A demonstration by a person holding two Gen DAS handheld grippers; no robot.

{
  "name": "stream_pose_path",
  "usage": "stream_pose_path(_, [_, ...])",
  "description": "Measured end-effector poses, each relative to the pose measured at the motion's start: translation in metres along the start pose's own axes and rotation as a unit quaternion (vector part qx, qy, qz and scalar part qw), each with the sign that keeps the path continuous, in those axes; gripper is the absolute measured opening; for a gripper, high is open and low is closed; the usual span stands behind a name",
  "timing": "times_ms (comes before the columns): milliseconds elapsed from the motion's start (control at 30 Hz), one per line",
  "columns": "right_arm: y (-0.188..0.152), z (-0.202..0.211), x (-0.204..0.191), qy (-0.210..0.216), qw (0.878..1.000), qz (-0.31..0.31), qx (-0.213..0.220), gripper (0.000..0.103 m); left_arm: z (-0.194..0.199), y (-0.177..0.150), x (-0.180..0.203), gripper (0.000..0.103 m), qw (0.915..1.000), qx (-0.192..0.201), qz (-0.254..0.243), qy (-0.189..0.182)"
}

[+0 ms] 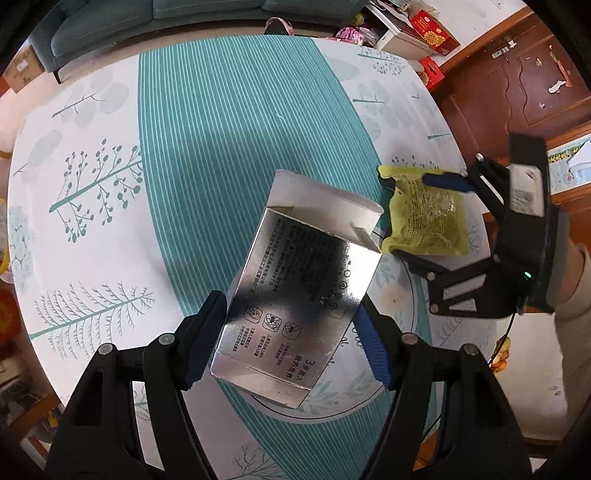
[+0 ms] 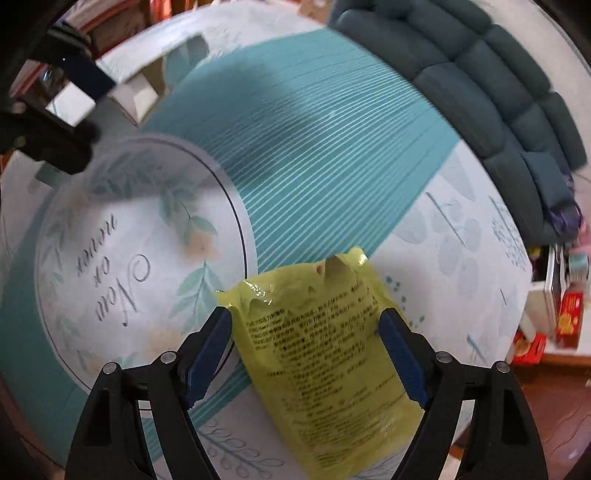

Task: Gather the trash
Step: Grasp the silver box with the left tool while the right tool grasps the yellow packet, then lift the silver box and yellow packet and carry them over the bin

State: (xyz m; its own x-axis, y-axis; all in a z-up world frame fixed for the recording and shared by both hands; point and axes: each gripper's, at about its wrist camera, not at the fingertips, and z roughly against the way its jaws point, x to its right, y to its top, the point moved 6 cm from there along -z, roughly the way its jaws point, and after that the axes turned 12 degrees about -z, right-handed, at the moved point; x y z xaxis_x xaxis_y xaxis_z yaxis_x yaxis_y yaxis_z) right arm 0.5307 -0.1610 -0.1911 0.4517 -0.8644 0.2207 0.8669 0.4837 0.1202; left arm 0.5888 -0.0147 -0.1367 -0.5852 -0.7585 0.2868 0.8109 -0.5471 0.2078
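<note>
A shiny silver carton (image 1: 295,291) with black print and an open top flap sits between the pads of my left gripper (image 1: 288,343), which is shut on its two long sides. Seen from the right wrist, that gripper (image 2: 85,110) and the carton (image 2: 74,99) are at the upper left, blurred. A yellow-green plastic packet (image 2: 325,354) with black text lies on the tablecloth near the table's edge. My right gripper (image 2: 306,350) straddles it with its jaws wide, and the left pad stands clear of the packet. In the left wrist view this gripper (image 1: 391,218) is around the packet (image 1: 424,221).
The round table carries a white leaf-print cloth with a teal striped band (image 1: 229,147). A round floral disc lettered "Now or never" (image 2: 243,236) lies beside the packet. A dark teal sofa (image 1: 184,14), a wooden door (image 1: 517,96) and red boxes (image 1: 436,31) stand beyond the table.
</note>
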Motion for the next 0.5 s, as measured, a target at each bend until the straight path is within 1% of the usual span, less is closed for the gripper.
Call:
stream_pose_path(100, [0.011,-0.006,0.005,0.021,0.999,0.015,-0.025,0.083,-0.001,-0.002,0.002,0.067,1.0000,-0.003,-0.001,-0.005])
stream_pose_path(200, [0.017,-0.012,0.015,0.041,0.997,0.023,-0.057,0.083,-0.005,0.002,0.003,0.067,0.9999,-0.005,-0.003,-0.009])
stream_pose_path(333, [0.026,-0.017,0.036,0.045,0.994,0.047,-0.084,0.083,-0.004,0.003,0.002,0.067,0.9999,-0.005,-0.002,-0.016])
stream_pose_path(433, [0.025,-0.019,0.044,0.047,0.992,0.066,-0.101,0.082,-0.002,0.003,-0.001,0.067,0.9998,-0.002,-0.002,-0.019])
stream_pose_path(500, [0.026,-0.018,0.050,0.057,0.991,0.060,-0.102,0.081,-0.001,0.003,-0.002,0.067,0.9998,-0.002,0.001,-0.021])
